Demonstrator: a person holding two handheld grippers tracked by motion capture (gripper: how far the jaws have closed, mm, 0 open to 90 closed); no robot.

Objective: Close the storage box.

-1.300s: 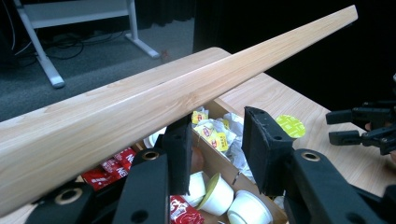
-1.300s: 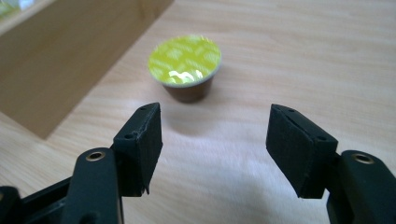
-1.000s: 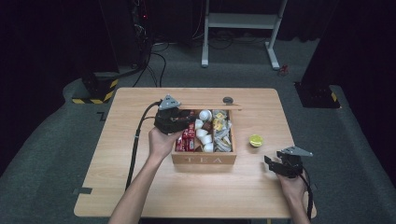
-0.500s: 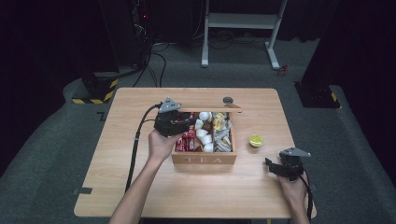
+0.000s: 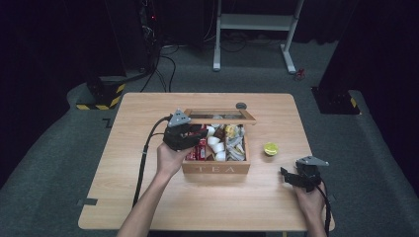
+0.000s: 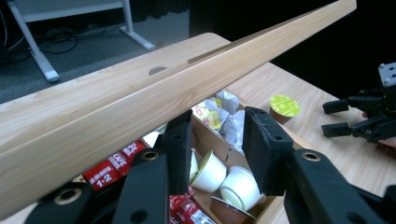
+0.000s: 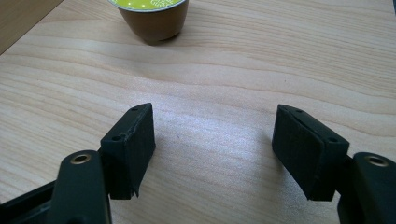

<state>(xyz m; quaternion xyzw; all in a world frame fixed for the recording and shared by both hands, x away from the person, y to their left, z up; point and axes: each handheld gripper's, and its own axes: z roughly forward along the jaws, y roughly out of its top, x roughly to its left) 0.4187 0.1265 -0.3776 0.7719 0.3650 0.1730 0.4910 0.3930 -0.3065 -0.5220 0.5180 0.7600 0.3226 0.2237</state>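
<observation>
A wooden tea box [image 5: 217,169] stands mid-table with its lid [image 5: 220,116] raised at the back. It holds white cups [image 6: 233,184], red packets [image 6: 114,165] and wrapped bags. My left gripper [image 5: 200,133] reaches over the box's left side, open; its jaws [image 6: 222,123] stand apart just under the lid's edge [image 6: 187,79] with nothing pressed between the pads. A brown capsule with a lime-green top [image 5: 270,148] [image 7: 149,18] sits on the table right of the box. My right gripper [image 5: 286,175] [image 7: 212,126] rests near the front right; its jaws have just been opening and nothing lies between them.
A small dark round spot [image 5: 241,105] marks the tabletop behind the box. The table's right edge [image 5: 316,163] runs close to my right hand. Beyond the table are a white frame [image 5: 257,29], cables and a yellow-black striped block [image 5: 101,94] on the floor.
My right gripper's jaws look spread wider than a second ago. Both hands stay about where they were, and the box and capsule have not moved.
</observation>
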